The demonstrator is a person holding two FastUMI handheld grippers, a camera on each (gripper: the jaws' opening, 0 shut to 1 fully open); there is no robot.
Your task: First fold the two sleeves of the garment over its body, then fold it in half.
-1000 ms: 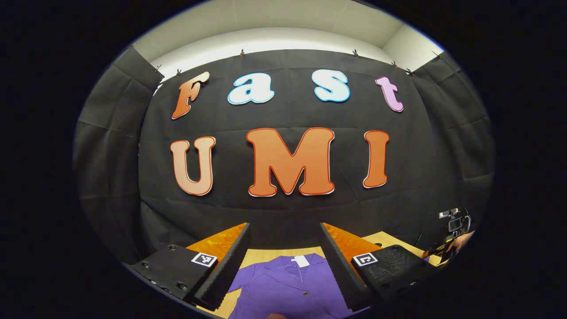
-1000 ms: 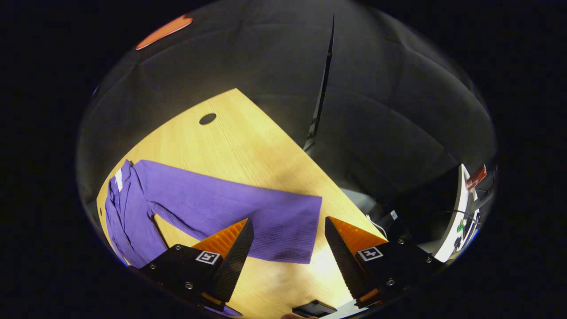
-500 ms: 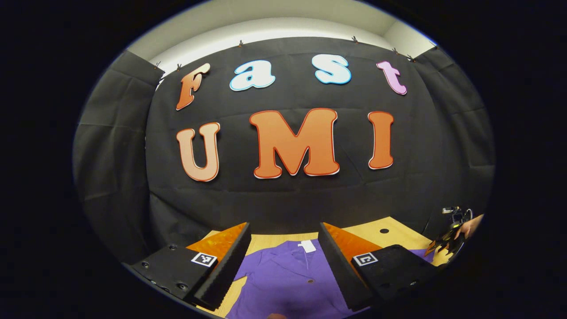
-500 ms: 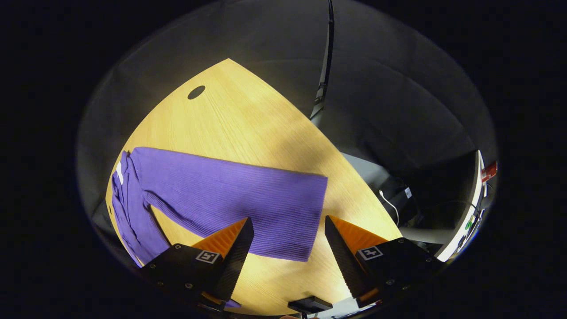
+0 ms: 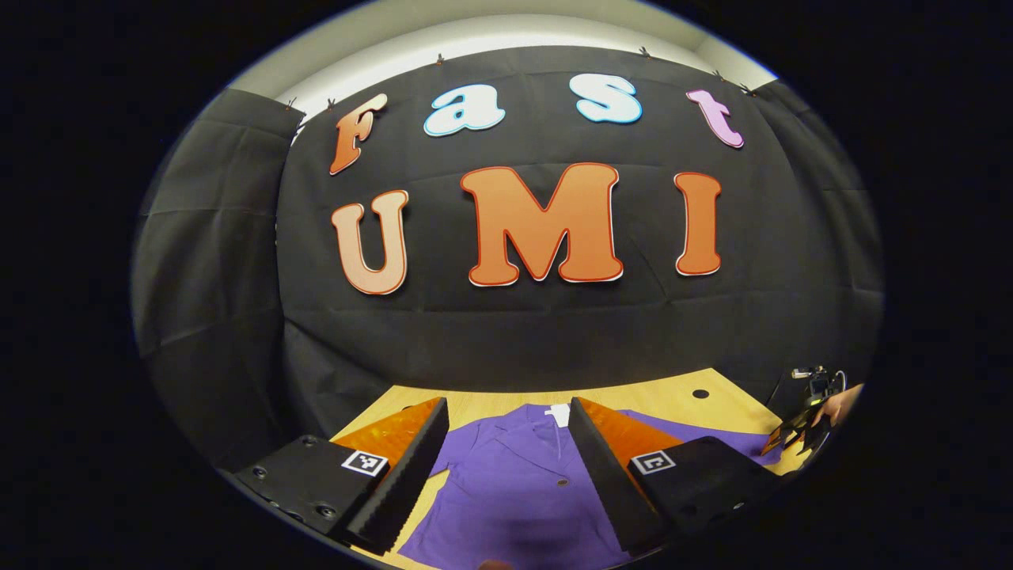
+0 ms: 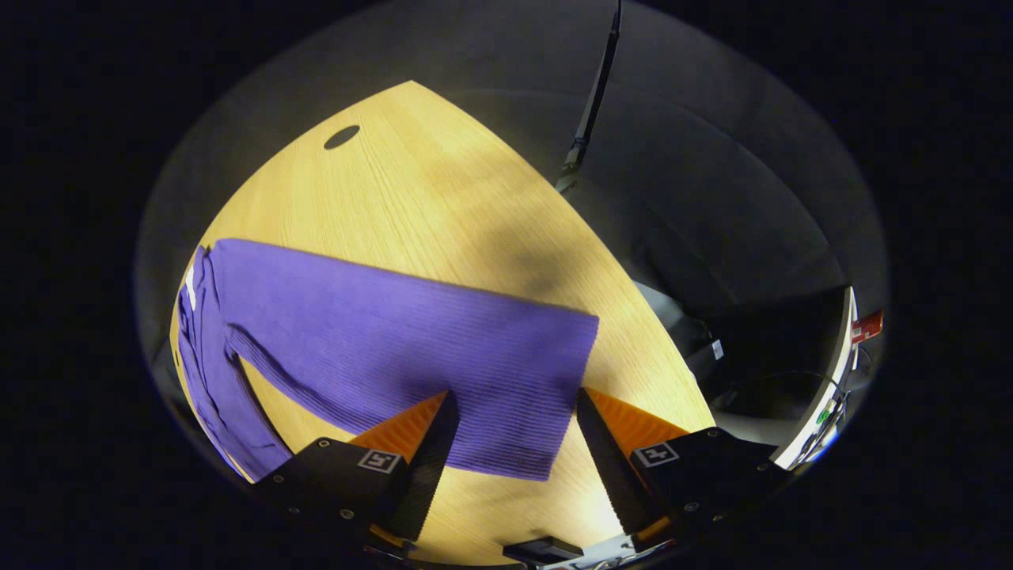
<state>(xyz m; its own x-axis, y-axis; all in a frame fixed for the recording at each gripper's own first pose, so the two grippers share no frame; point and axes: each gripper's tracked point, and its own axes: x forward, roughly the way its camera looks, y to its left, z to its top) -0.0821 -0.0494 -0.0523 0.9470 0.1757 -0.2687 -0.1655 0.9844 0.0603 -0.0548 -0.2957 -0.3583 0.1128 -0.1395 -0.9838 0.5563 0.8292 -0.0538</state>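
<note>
with both sleeves not yet folded, step in hand judged as taking the right sleeve (image 6: 411,356) at its cuff. garment (image 5: 514,483) flat on table (image 6: 443,206), collar toward the wall, sleeve stretched out sideways. right gripper (image 6: 510,439) spread wide, hovering over the cuff end, gripping nothing. left gripper (image 5: 506,451) spread too, above the shirt body, empty. best to drop straight onto the cuff edge, pinch both layers near the corner, lift low, carry across the body, lay flat without dragging the torso.
</note>
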